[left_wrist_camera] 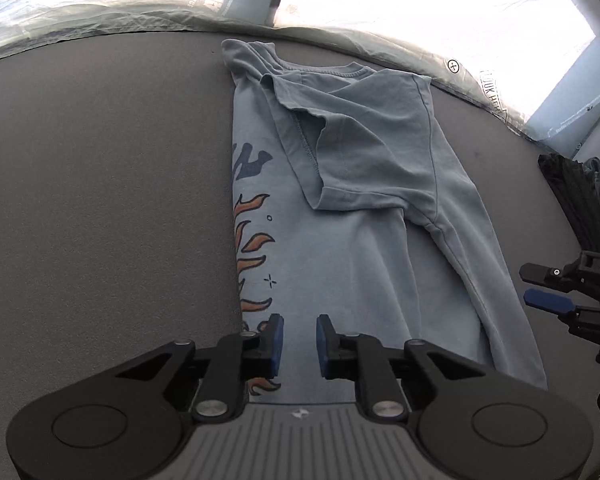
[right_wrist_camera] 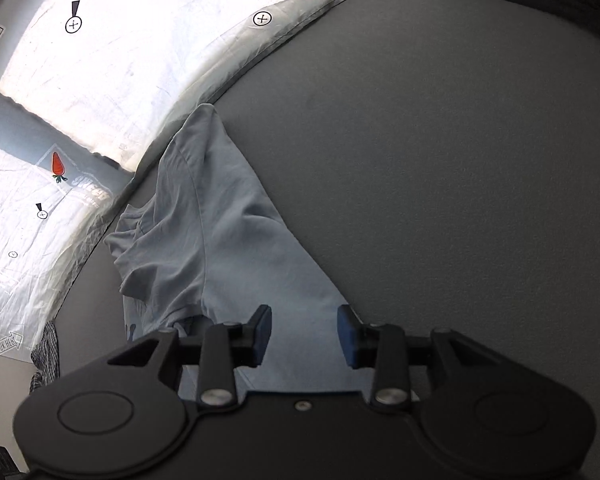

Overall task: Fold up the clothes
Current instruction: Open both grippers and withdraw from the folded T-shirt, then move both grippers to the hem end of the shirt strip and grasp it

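Left gripper: blue pads apart, nothing between, hovering over near hem of blue T-shirt. Right gripper: pads wide apart, empty, above shirt's near right edge. T-shirt lies on grey table, both sides folded inward into long strip, collar at far end, flame print along its left edge. Dark clothes pile right of shirt, apart. White printed sheet beyond shirt's collar.
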Demonstrator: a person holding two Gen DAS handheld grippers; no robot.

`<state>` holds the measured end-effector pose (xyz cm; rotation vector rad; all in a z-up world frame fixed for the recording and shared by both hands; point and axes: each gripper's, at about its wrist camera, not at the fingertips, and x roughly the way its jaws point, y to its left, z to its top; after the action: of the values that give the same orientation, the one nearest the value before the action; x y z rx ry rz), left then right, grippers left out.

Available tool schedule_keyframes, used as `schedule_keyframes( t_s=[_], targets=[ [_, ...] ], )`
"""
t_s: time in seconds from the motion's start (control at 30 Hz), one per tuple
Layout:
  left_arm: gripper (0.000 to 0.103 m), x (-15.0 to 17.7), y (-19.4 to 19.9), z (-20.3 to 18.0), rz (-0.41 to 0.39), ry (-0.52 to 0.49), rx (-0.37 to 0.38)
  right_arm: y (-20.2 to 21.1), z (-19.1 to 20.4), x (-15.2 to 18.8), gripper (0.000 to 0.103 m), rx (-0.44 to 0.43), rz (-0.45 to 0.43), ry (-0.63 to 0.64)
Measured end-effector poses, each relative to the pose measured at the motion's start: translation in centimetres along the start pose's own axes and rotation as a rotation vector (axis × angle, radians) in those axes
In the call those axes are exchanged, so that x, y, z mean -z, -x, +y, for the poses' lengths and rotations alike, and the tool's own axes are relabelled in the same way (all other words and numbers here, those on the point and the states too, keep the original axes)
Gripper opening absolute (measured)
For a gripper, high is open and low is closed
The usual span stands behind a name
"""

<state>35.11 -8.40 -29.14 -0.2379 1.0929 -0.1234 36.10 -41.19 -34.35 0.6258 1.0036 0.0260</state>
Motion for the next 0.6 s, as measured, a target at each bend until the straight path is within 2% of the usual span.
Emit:
schedule_keyframes(
  t_s=[0.07,0.23,0.37,0.43,0.6],
  targets=[
    [0.03,1.9,0.7,-0.7,0.011,-0.016,-0.002,1.4,-0.2,1.8,0.037,0.046,-0.003,0.091],
    [0.031,6.7,2.3,-2.6,0.039,-0.055,-0.009,5.1,-1.7,7.5,0.037,0.146,-0.004,0.295],
    [0.032,10.5,3.6,-4.1,0.061,-0.087,-0.013,7.4,-3.7,11.4,0.037,0.156,0.001,0.33],
    [0.037,12.4,4.3,-4.9,0.072,-0.103,-0.016,8.4,-4.3,12.9,0.037,0.158,0.001,0.346],
    [0.04,15.7,5.5,-5.7,0.085,-0.117,-0.025,10.4,-4.4,15.4,0.039,0.165,-0.032,0.423]
  ],
)
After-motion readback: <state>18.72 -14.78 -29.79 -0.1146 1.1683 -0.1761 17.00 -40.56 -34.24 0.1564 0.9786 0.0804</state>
